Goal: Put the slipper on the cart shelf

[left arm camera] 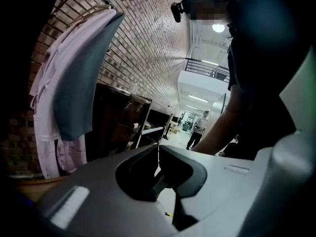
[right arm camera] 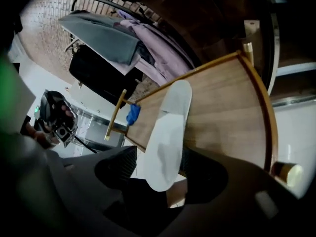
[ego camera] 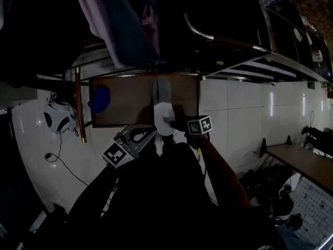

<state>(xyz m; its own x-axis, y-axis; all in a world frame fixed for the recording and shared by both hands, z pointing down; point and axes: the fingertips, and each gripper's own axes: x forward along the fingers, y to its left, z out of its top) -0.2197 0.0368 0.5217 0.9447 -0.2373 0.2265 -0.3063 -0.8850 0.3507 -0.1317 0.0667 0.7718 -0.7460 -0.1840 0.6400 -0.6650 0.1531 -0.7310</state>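
Slipper [right arm camera: 168,132] lies flat on the shelf [right arm camera: 227,102], its near end poking over the edge between my right tool's [right arm camera: 160,171] spread jaws. Left tool [left arm camera: 159,154] is pressed together, empty. Looks light and floppy, so I'd pinch that near end.

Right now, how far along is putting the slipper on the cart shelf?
Mostly done: the slipper lies on the wooden shelf, heel overhanging its front edge. In hand: the right gripper is open, jaws either side of the heel. Remaining: pull back, perhaps nudge it in. The left gripper is shut, empty.
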